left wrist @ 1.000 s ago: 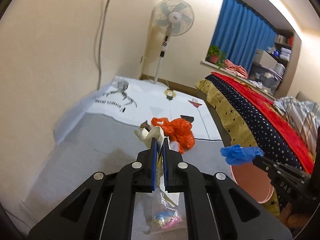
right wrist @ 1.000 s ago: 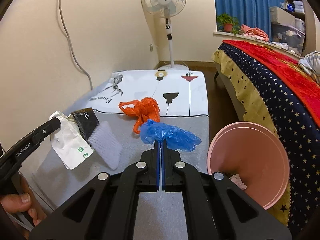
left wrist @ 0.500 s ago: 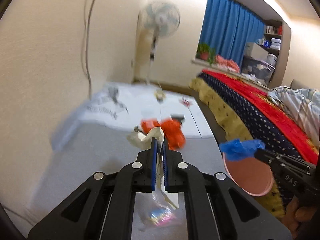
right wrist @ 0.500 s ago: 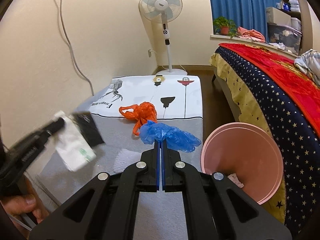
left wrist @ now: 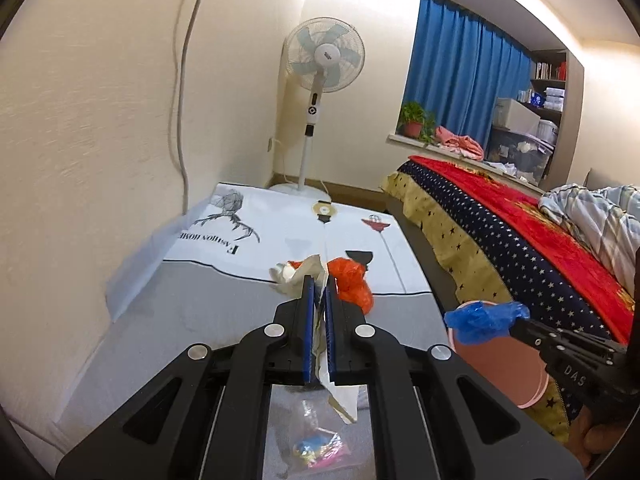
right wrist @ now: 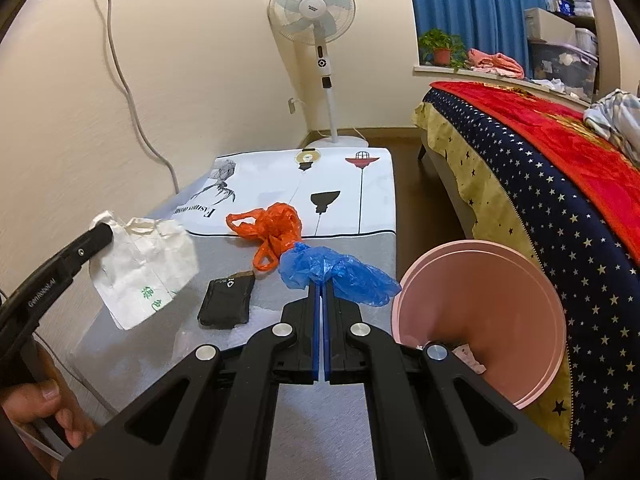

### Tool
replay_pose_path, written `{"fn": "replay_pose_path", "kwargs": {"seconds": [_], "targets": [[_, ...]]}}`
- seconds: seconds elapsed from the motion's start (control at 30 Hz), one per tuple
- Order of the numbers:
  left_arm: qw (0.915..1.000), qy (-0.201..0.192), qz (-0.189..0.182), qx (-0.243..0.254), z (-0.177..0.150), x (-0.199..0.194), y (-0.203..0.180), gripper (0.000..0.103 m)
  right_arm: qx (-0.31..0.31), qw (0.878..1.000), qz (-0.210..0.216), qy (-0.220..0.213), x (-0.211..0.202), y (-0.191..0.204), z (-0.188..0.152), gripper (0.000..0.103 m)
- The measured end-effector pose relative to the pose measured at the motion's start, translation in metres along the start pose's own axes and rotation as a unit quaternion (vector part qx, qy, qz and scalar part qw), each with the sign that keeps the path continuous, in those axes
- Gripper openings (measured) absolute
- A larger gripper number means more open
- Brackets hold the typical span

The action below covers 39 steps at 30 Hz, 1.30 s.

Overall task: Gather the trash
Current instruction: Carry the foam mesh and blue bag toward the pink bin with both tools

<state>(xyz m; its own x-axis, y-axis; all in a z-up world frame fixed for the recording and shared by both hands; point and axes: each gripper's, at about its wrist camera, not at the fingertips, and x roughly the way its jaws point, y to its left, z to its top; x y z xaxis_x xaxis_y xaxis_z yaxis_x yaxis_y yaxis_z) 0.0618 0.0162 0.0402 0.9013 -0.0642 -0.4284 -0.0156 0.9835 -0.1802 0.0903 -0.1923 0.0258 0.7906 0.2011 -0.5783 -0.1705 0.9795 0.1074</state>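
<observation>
A crumpled white paper bag [right wrist: 146, 266] printed with green characters is pinched between the closed fingers of the left gripper [left wrist: 319, 286] and is held in the air above the grey part of the table cover [right wrist: 304, 432]; in the left wrist view its creased, torn edge [left wrist: 338, 394] is seen hanging down behind the blue pads. A wrinkled, translucent blue plastic film [right wrist: 336, 274], bunched like a shoe cover, is clamped in the shut right gripper [right wrist: 321, 290] and is held near the rim of the pink round bin [right wrist: 532, 320], whose smooth wall opens toward the camera and in whose bottom some scraps [right wrist: 468, 358] are seen. On the table an orange plastic bag [right wrist: 274, 234], thin and knotted with loop handles, is left lying at the seam between the grey and the white printed cloth, just beyond the blue film. A flat black rectangular pouch [right wrist: 228, 300] is laid on the grey cloth between the two grippers. A clear plastic bag with small coloured items [left wrist: 318, 446] is seen under the left gripper's frame, partly hidden by it. Beyond the table a white pedestal fan [right wrist: 312, 12] is stood at the wall, a grey cable [right wrist: 128, 92] is hung down the cream wall, and to the right a bed with a starred navy, yellow and red cover [right wrist: 560, 184] is placed beside the bin. Blue curtains [left wrist: 464, 92] and a potted plant [right wrist: 440, 46] are seen behind.
</observation>
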Motion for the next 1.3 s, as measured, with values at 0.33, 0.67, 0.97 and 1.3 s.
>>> {"fn": "replay_pose_path", "kwargs": {"seconds": [0.33,0.67,0.97,1.3], "targets": [[0.9996,0.008,-0.025,0.005,-0.003,0.012,-0.021,0.005,0.013,1.000,-0.014,-0.007,-0.003,-0.015,0.002,0.001],[0.9981,0.013,-0.057,0.016,-0.007,0.026,-0.052,0.005,0.035,0.998,-0.042,-0.019,-0.012,-0.039,0.002,0.001],[0.9957,0.023,-0.086,0.026,-0.013,0.039,-0.083,0.005,0.060,0.995,-0.072,-0.031,-0.026,-0.068,0.004,0.001],[0.9914,0.033,-0.119,0.043,-0.020,0.053,-0.119,0.005,0.094,0.988,-0.112,-0.044,-0.038,-0.103,0.002,0.001]]}}
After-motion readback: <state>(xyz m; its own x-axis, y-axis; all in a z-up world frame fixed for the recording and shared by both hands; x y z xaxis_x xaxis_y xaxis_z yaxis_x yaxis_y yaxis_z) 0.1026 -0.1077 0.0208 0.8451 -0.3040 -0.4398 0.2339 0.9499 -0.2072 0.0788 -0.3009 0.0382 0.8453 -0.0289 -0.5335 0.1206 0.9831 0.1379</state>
